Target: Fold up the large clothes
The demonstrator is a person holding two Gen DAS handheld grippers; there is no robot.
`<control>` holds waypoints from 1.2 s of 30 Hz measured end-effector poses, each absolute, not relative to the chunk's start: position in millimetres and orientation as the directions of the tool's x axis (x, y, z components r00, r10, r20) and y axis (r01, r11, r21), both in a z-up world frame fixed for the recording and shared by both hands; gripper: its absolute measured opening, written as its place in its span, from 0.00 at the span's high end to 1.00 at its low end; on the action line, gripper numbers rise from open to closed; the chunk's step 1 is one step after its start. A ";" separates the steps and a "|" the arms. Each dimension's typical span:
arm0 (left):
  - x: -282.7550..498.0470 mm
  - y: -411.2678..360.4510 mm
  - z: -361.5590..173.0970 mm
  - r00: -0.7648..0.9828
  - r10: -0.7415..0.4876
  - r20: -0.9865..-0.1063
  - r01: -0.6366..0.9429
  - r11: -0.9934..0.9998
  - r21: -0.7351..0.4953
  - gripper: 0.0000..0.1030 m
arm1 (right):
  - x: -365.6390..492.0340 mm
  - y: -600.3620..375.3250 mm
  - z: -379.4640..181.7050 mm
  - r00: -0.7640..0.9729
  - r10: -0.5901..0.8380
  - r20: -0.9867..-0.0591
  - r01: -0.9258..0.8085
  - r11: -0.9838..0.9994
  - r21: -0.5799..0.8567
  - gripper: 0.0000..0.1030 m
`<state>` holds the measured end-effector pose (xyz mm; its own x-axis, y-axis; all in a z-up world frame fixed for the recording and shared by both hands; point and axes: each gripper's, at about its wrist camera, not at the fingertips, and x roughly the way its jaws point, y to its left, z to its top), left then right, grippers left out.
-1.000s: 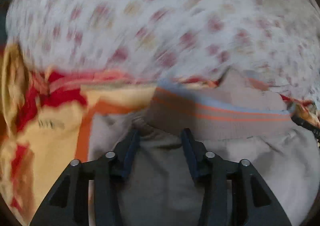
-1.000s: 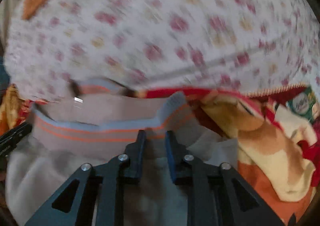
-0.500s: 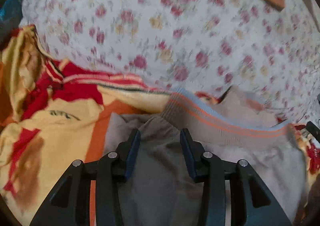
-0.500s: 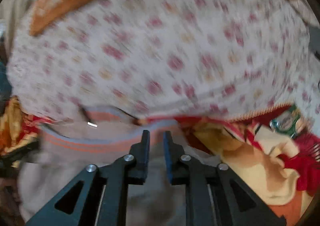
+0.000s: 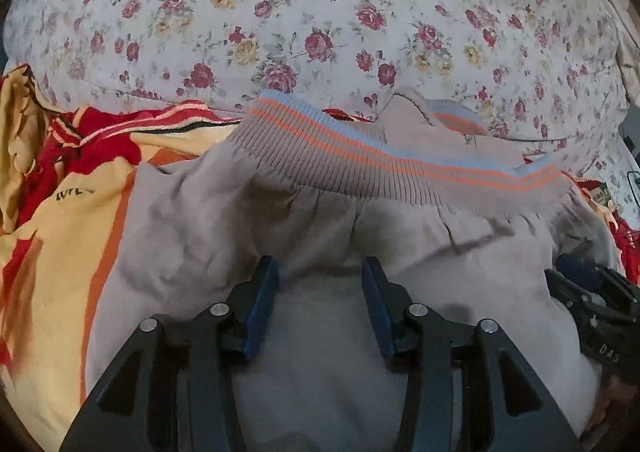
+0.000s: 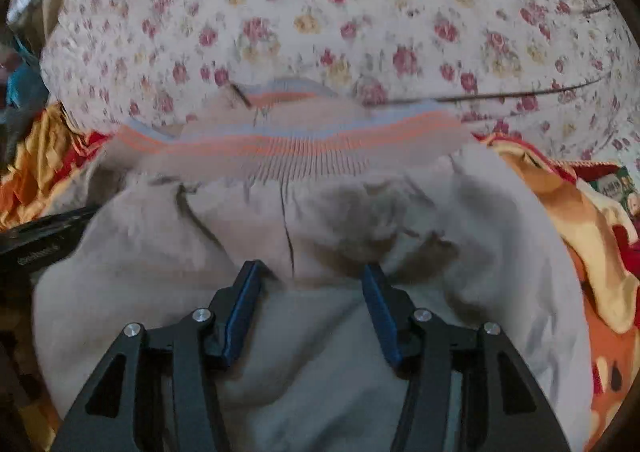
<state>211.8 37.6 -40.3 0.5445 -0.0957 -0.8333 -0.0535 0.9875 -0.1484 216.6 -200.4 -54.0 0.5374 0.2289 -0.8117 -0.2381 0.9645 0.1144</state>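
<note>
The grey top (image 5: 312,219) is laid on the floral sheet (image 5: 320,11), striped hem (image 5: 360,159) away. The right gripper (image 6: 312,272) has just been opened, cloth loose between its pads; the left gripper (image 5: 320,268) is half open too, nothing pinched, presumably so the fold can settle

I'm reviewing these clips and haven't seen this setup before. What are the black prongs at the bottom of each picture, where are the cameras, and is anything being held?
The prongs are two-finger grippers, one in each of a person's hands, with a camera on each looking along its fingers. The left gripper and right gripper each have their own view. Both are over a beige garment with a striped ribbed band, lying on a yellow and red blanket and a floral sheet. The right jaws have just been opening. Both stand apart, cloth beneath them, gripping nothing.
</note>
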 end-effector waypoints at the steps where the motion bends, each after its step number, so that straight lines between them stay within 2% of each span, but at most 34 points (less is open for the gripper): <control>1: 212.3 37.1 -41.7 0.545 -0.099 -0.832 -0.048 0.988 -0.148 0.63 | 216.1 -198.6 -54.4 0.536 0.231 -0.812 -0.249 0.962 0.109 0.40; 4: 211.9 33.6 -42.6 0.550 -0.098 -0.830 -0.035 0.990 -0.140 0.57 | 214.9 -191.7 -57.2 0.527 0.239 -0.816 -0.294 0.952 0.089 0.26; 7: 213.9 29.2 -46.1 0.547 -0.110 -0.829 -0.010 0.990 -0.139 0.47 | 215.4 -191.8 -56.8 0.518 0.248 -0.819 -0.300 0.949 0.098 0.25; 12: 218.3 22.0 -53.2 0.555 -0.090 -0.827 0.009 0.995 -0.103 0.42 | 216.8 -189.7 -57.9 0.506 0.281 -0.816 -0.335 0.935 0.114 0.16; 16: 219.5 28.0 -53.7 0.569 -0.123 -0.813 0.007 0.989 -0.145 0.42 | 216.4 -187.0 -59.9 0.516 0.284 -0.808 -0.342 0.933 0.110 0.13; 36: 218.9 24.6 -50.2 0.569 -0.115 -0.814 0.009 0.991 -0.134 0.41 | 217.1 -184.2 -60.7 0.512 0.284 -0.810 -0.368 0.925 0.092 0.10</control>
<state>218.9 24.6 -50.2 0.5694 -0.1150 -0.8140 0.0088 0.9910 -0.1338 217.1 -184.2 -60.7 0.5122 0.2843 -0.8104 -0.3683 0.9252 0.0918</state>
